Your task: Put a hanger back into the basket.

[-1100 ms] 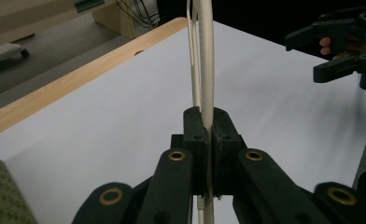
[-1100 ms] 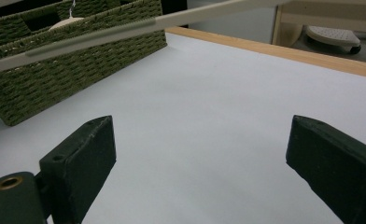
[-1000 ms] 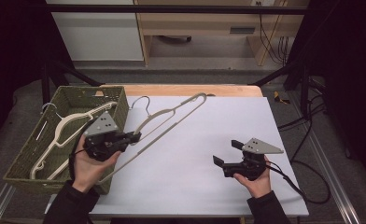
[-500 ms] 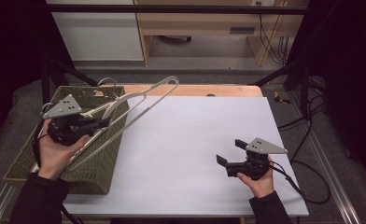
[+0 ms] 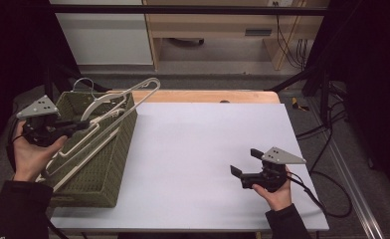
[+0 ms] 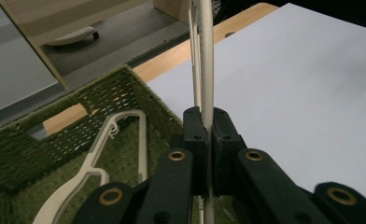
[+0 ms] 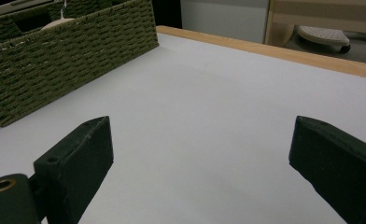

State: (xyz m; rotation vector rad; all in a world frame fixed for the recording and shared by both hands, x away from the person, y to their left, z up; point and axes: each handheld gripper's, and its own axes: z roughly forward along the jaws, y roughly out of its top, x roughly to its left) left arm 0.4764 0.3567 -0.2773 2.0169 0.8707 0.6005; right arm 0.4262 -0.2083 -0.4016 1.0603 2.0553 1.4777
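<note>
Leftmost, the left gripper (image 5: 81,124) is pinching a cream hanger (image 5: 128,97) between its closed jaws, holding it tilted over the green woven basket (image 5: 103,164), its far end sticking up past the basket's rim. Another cream hanger (image 6: 97,163) is lying inside the basket. Across the white table (image 5: 203,149), well apart, the right gripper (image 5: 243,163) is resting in the hand with its jaws spread wide, gripping nothing

left gripper (image 5: 81,124) | carried cream hanger (image 5: 121,102) from over table to above green basket (image 5: 101,169)
</note>
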